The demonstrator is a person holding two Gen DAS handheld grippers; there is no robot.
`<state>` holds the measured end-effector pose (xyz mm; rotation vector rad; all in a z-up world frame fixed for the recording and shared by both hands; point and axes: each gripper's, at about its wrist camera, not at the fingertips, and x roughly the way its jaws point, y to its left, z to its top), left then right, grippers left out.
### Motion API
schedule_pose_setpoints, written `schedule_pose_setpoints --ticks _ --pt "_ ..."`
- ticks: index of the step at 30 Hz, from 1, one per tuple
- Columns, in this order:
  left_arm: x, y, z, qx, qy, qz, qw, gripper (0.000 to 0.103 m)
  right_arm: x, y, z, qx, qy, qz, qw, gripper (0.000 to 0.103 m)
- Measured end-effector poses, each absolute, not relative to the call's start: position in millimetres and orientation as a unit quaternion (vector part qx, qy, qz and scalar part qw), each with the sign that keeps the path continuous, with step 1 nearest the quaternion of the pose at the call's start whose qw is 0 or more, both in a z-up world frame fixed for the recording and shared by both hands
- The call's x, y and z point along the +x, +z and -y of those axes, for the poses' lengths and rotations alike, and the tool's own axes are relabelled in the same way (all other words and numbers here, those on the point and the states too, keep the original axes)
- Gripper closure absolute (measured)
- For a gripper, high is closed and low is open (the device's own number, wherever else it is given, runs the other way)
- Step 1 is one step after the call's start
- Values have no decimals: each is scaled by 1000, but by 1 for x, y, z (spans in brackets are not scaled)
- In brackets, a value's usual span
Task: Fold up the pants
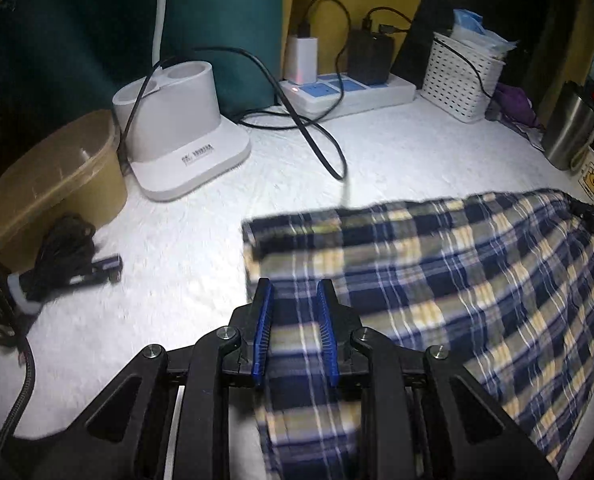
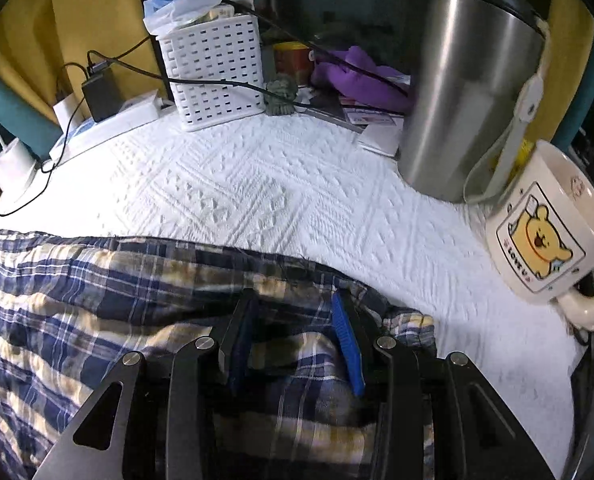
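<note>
pants [image 1: 437,280] — thin, limp plaid, light | left claw [image 1: 295,292] and right claw [image 2: 297,308] both pinch cloth, lower centre | I'd grip edge corners — they sag

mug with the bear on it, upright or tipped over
Upright: the mug stands on its base on the white cloth, open rim up, beside the steel tumbler.
</note>
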<state>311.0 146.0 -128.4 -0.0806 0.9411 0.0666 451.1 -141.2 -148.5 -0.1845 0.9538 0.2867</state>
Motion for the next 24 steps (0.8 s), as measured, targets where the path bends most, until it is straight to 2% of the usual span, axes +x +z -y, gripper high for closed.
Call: schedule_pose_setpoints --ticks 1,3,8,10,11,14,19,24 --pt "314 -129 -148 -37 34 -453 890 81 453 -149 140 -90 137 -455 875 63" --pt "320 -130 -152 -36 34 -454 889 63 455 -150 139 -92 136 -452 877 63" --pt "330 -133 -158 -30 24 -449 893 63 453 -149 135 -96 127 -452 878 62" --pt "333 -133 -158 -25 24 -449 893 67 447 -142 133 -92 122 -445 882 62" --pt "334 -132 -158 -22 24 -447 894 77 443 -138 132 -89 124 -443 884 62" --pt "335 -128 -154 -11 12 -440 898 95 426 -124 119 -84 150 -428 887 62" --pt "341 -120 -155 -10 16 -425 905 98 401 -120 79 -102 205 -426 875 62" --pt "350 -122 -160 -15 22 -429 903 98 397 -146 47 -133 207 -444 861 62"
